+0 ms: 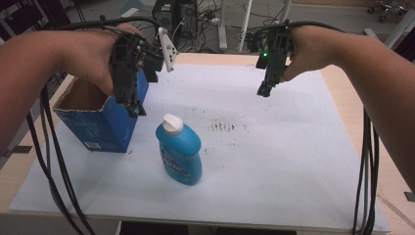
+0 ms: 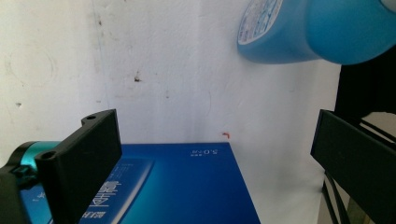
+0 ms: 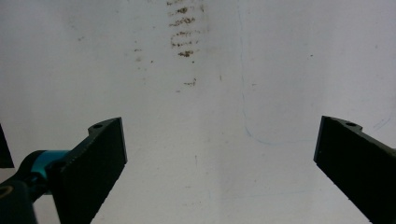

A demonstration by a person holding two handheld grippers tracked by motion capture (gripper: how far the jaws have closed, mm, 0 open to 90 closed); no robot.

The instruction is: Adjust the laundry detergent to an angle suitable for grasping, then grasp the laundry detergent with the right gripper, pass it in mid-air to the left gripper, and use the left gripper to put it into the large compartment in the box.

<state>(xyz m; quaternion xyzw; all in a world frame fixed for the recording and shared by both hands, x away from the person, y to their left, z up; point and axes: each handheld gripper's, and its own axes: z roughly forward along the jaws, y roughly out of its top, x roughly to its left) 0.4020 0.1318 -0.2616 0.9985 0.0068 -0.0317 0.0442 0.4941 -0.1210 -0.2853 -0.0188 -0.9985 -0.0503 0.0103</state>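
Now: the jaws are spread, the bottle waits beside the box

The jaws of the left gripper stand wide apart with nothing between them; in the left gripper view they hang over the blue side of the open carton box, with the blue bottle lying further off on the white sheet. The jaws of the right gripper are also spread and empty, and below them is the bare sheet with some brown marks.

From the high view, the bottle lies on its back near the middle of the desk, its white cap pointing away from the person, just beside the right wall of the box but apart from it. The box stands with its mouth open upward.

I judge that the work is at its start: nothing is gripped yet. The next move probably asks one gripper to come down over the bottle body and close across its narrow side, while the other may steady the box, so the bottle can go inside without tipping it
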